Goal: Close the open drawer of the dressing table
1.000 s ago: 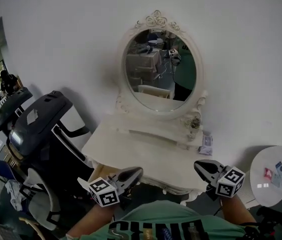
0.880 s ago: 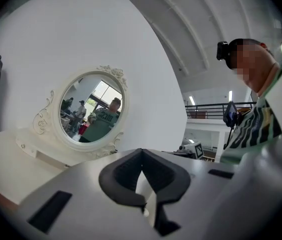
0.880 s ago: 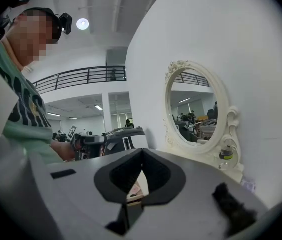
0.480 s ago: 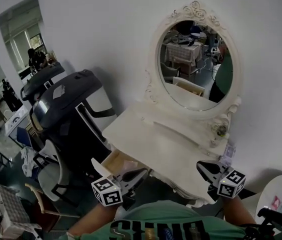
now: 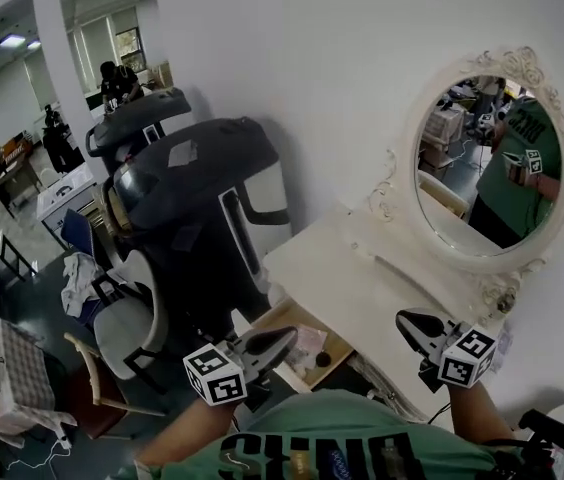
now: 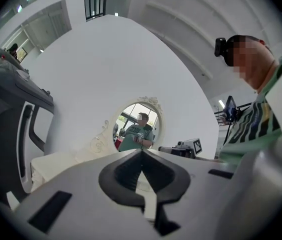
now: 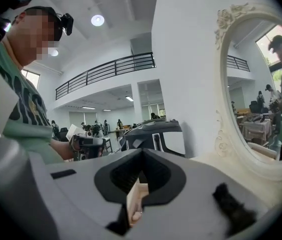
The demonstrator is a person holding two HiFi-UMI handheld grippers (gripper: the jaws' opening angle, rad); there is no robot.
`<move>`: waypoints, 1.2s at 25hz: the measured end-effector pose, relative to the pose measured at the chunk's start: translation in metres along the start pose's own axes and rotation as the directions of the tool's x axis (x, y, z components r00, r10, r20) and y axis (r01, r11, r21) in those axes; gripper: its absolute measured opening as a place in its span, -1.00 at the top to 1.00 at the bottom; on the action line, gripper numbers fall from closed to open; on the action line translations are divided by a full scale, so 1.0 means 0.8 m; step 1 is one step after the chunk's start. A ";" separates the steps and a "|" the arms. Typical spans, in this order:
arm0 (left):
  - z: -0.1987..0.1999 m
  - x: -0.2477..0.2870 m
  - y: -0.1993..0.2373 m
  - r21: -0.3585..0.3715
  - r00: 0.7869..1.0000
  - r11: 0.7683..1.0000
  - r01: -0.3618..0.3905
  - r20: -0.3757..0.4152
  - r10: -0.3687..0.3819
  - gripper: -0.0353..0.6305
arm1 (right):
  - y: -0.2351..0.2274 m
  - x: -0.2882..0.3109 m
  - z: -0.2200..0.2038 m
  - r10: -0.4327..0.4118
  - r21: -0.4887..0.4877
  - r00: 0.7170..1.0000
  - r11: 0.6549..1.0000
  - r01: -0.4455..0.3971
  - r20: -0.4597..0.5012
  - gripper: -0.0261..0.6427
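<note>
Beside the dressing table [image 5: 362, 286], left hand-held gripper [image 5: 286, 337] and right hand-held gripper [image 5: 403, 319] seem roughly level, jaws pressed together

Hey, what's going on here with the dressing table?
A person stands at a white dressing table with an oval mirror, tongs in each hand. The drawer is open, not yet pushed in. The left tongs hover above it and the right tongs over the table's front edge; both are shut, empty and touching nothing.
</note>
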State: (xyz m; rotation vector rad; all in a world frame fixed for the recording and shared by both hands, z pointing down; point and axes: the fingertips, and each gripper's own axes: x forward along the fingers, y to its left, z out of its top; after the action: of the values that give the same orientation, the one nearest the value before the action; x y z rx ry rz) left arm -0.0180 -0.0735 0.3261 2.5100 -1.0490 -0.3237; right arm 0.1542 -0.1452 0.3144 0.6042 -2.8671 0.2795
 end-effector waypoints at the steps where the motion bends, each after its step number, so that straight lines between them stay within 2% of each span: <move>1: 0.007 -0.013 0.011 0.004 1.000 1.000 -0.012 0.011 0.012 0.87 | 0.005 0.019 0.006 0.015 -0.009 1.000 1.000 -0.015 -0.003 0.89; 8: 0.032 -0.093 0.070 -0.004 0.985 0.990 -0.141 0.100 0.140 0.87 | 0.039 0.123 0.026 0.158 -0.045 0.986 0.986 -0.160 -0.049 0.89; 13: 0.022 -0.122 0.088 -0.039 0.954 0.962 -0.269 0.128 0.272 0.87 | 0.040 0.177 0.034 0.284 -0.048 0.956 0.957 -0.287 -0.070 0.89; 17: 0.010 -0.118 0.093 -0.041 0.910 0.921 -0.387 0.143 0.389 0.87 | 0.031 0.203 0.027 0.411 -0.069 0.907 0.906 -0.418 -0.094 0.89; 21: -0.005 -0.089 0.091 -0.080 0.845 0.860 -0.503 0.163 0.509 0.87 | -0.001 0.214 0.010 0.504 -0.088 0.854 0.852 -0.516 -0.133 0.89; 24: -0.022 -0.058 0.093 -0.093 0.809 0.823 -0.560 0.153 0.567 0.87 | -0.029 0.227 -0.002 0.555 -0.102 0.818 0.814 -0.571 -0.149 0.89; 27: -0.048 -0.042 0.097 -0.097 0.782 0.791 -0.605 0.115 0.612 0.87 | -0.039 0.238 -0.020 0.599 -0.088 0.786 0.784 -0.614 -0.149 0.89; 30: -0.071 -0.044 0.105 -0.068 0.765 0.768 -0.637 0.068 0.641 0.87 | -0.038 0.249 -0.038 0.615 -0.069 0.778 0.777 -0.626 -0.134 0.89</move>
State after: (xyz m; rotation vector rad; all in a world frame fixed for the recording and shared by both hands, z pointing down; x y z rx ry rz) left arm -0.0750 -0.0862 0.4160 1.9443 -1.8279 -0.2419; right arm -0.0070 -0.2404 0.3941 -0.4008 -2.8569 0.2309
